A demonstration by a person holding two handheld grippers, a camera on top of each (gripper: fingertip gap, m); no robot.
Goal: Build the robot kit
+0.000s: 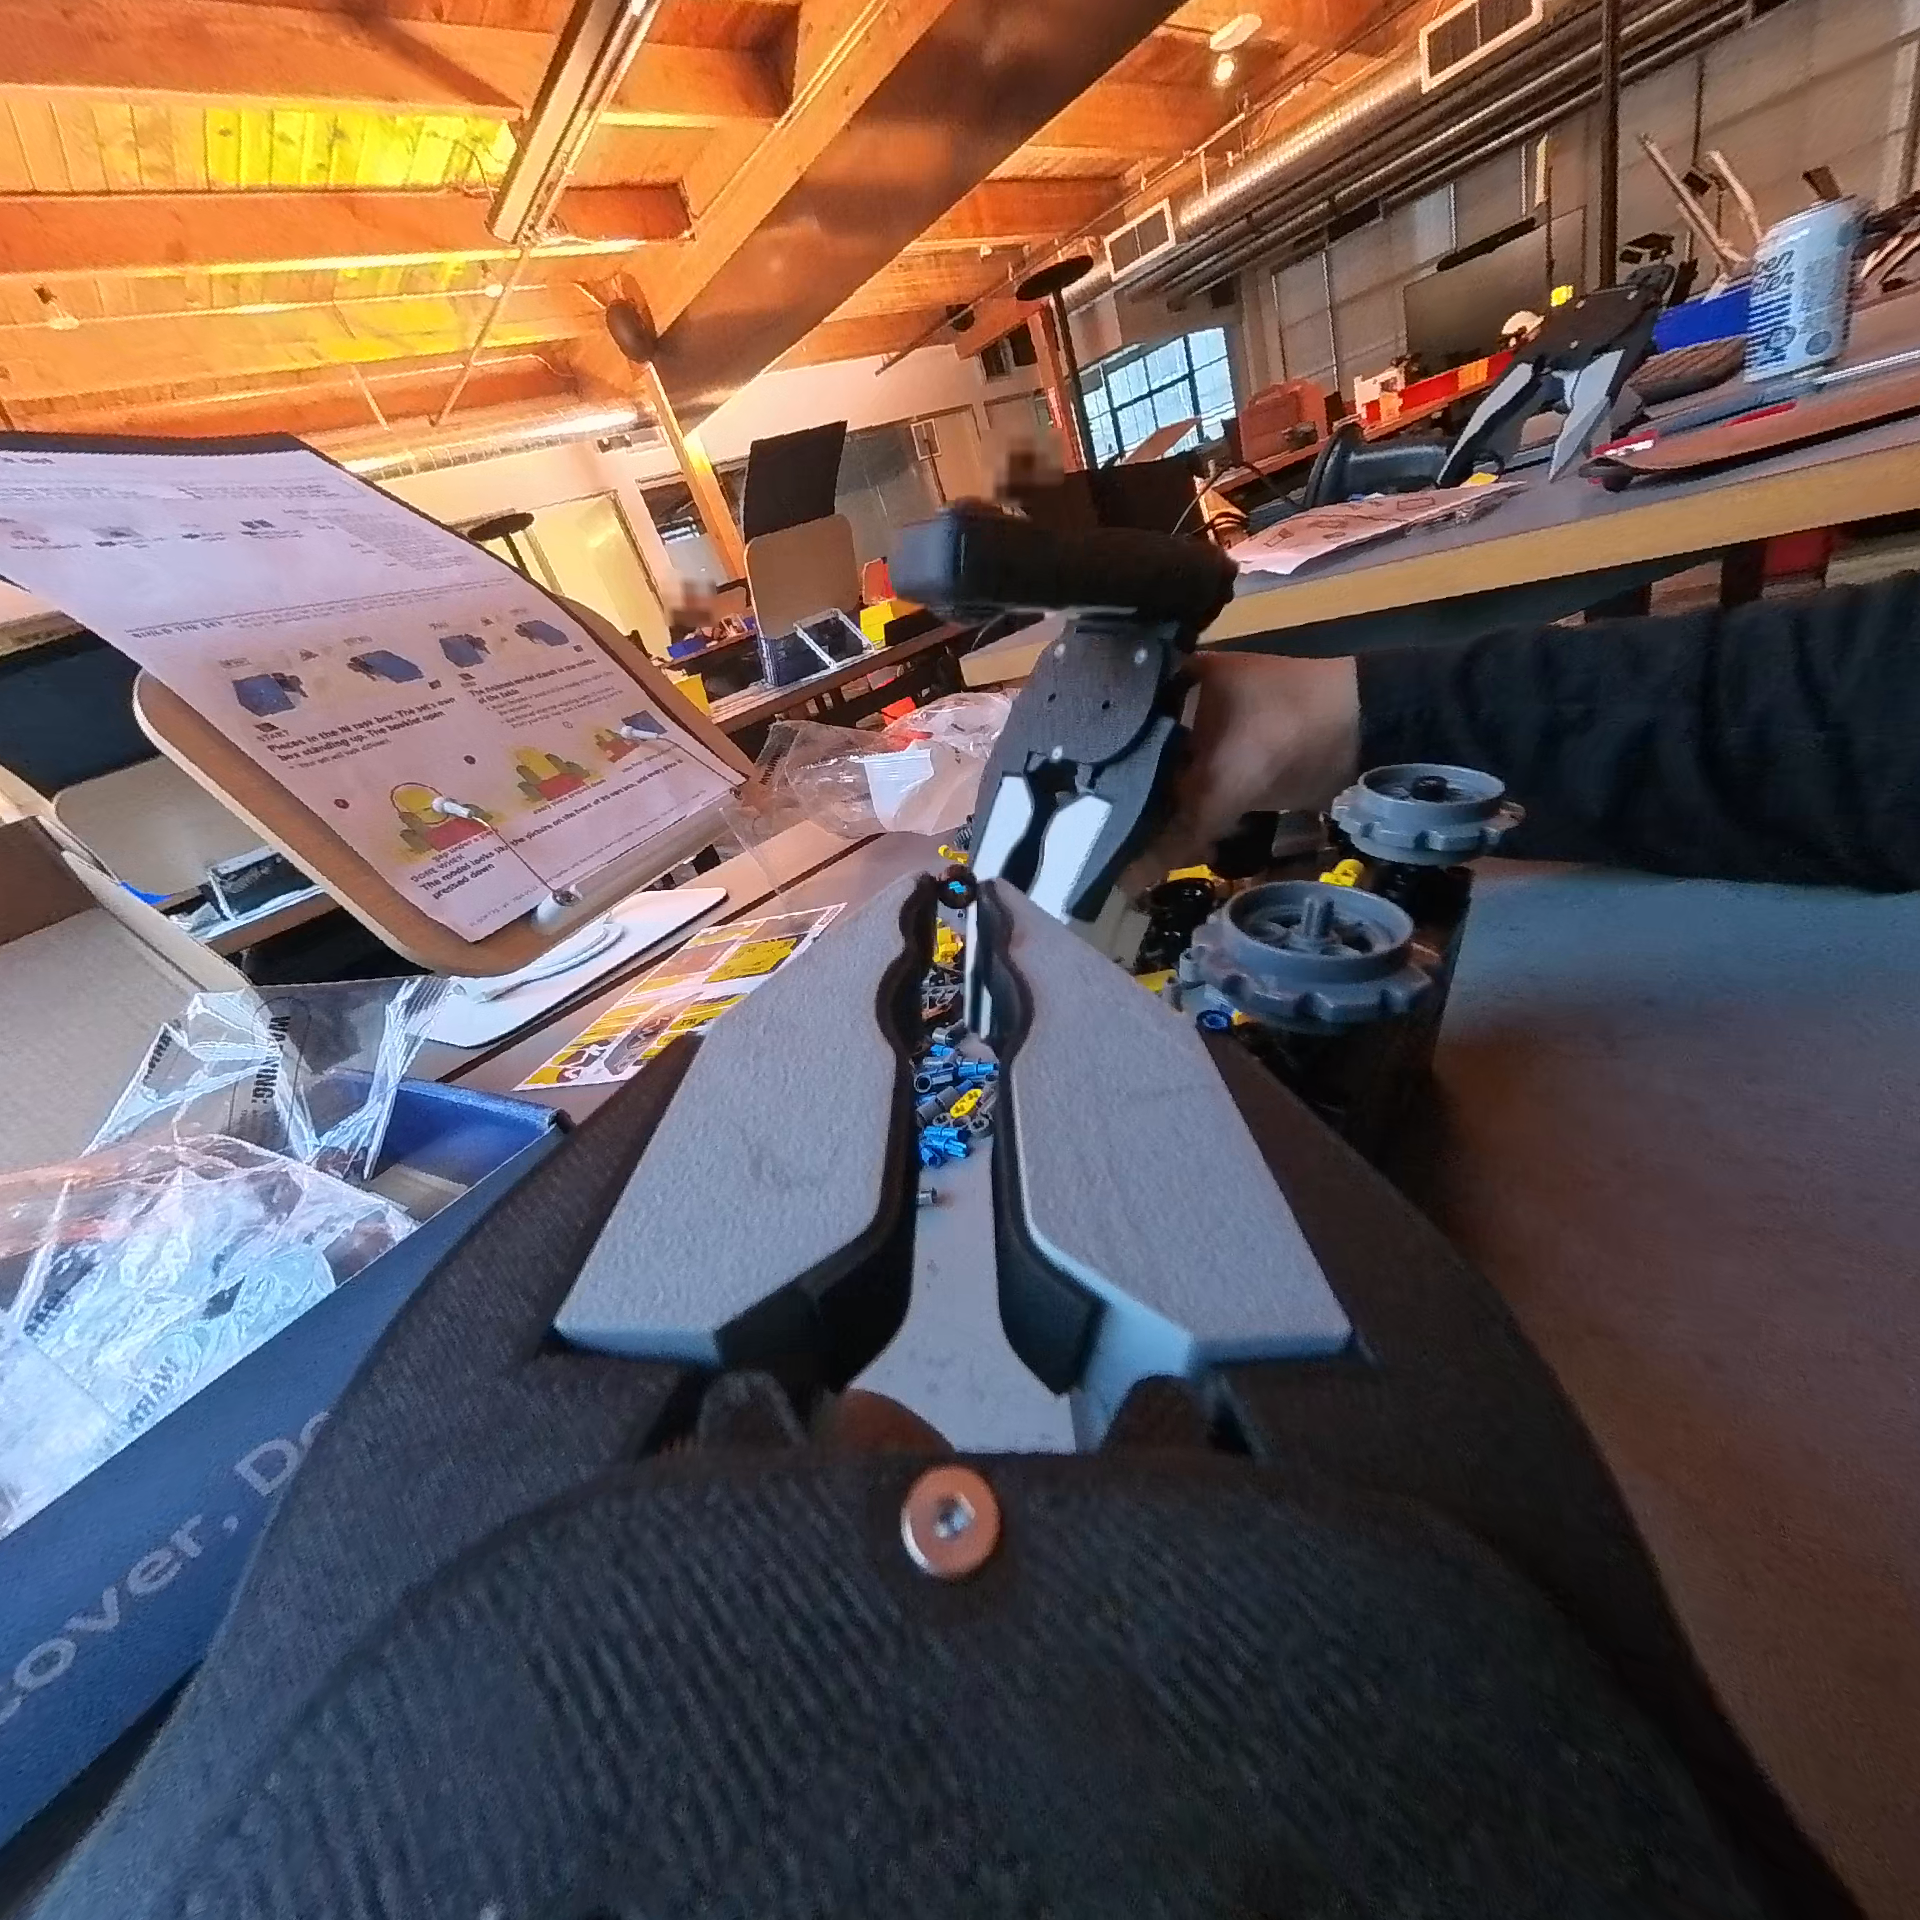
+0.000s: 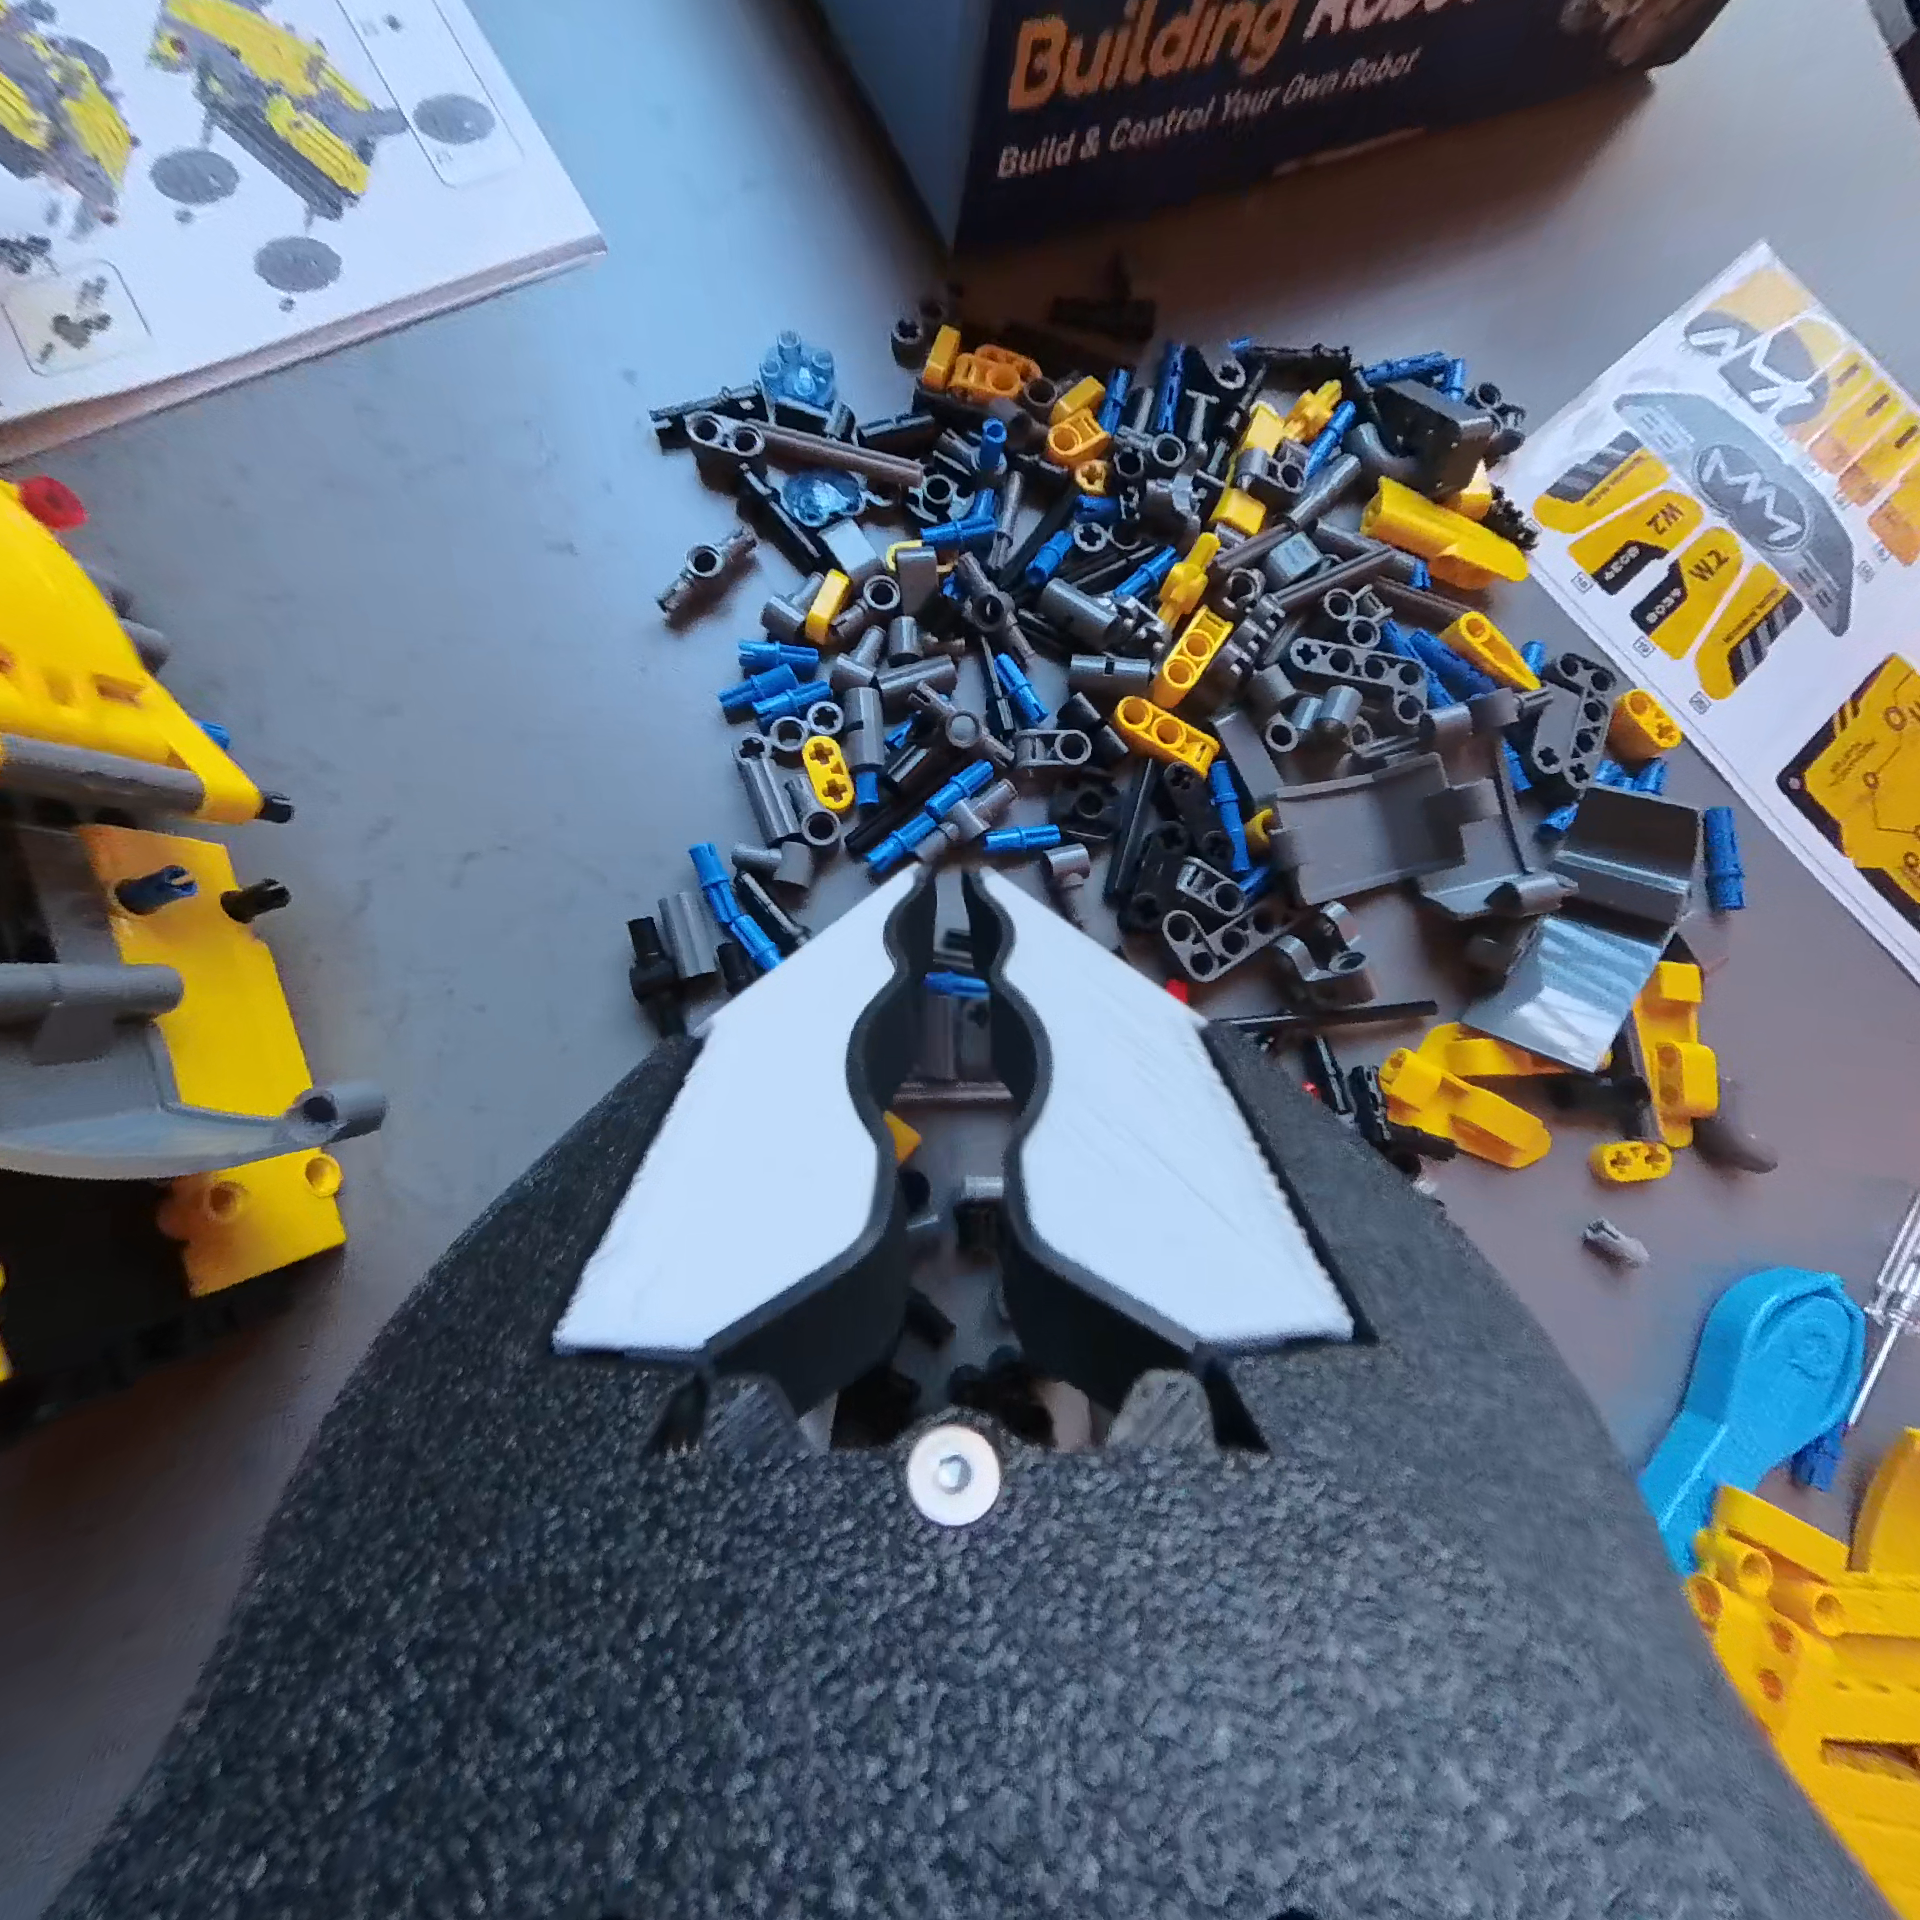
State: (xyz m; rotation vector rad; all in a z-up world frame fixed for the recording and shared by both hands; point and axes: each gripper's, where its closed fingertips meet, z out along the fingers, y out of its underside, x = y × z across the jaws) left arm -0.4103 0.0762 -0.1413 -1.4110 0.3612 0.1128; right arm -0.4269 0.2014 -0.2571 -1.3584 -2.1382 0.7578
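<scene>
**Two tools met tip to tip over the pile**

The left tool (image 1: 954, 896) was raised off the desk (image 2: 468, 644) with its fingers drawn almost together. A small black piece (image 1: 954, 886) with a speck of blue sat right at the tips and appeared pinched there, though the grip was very shallow.

The right tool (image 2: 948, 885), held in a hand (image 1: 1257, 748), pointed steeply down. Its tips were just beside the left tool's and hung low over the near edge of the pile (image 2: 1143, 644) of blue, grey, black and yellow parts. Its fingers stood narrowly apart, and I cannot tell whether they gripped anything.

Two grey toothed wheels (image 1: 1309, 951) stood just right of the meeting tips. Around the pile lay:

- a yellow model (image 2: 135, 831) to the left
- a sticker sheet (image 2: 1745, 540) to the right
- a dark box (image 2: 1299, 114) and an open manual (image 2: 260, 187) beyond
- a blue part (image 2: 1756, 1392) near the right edge
</scene>
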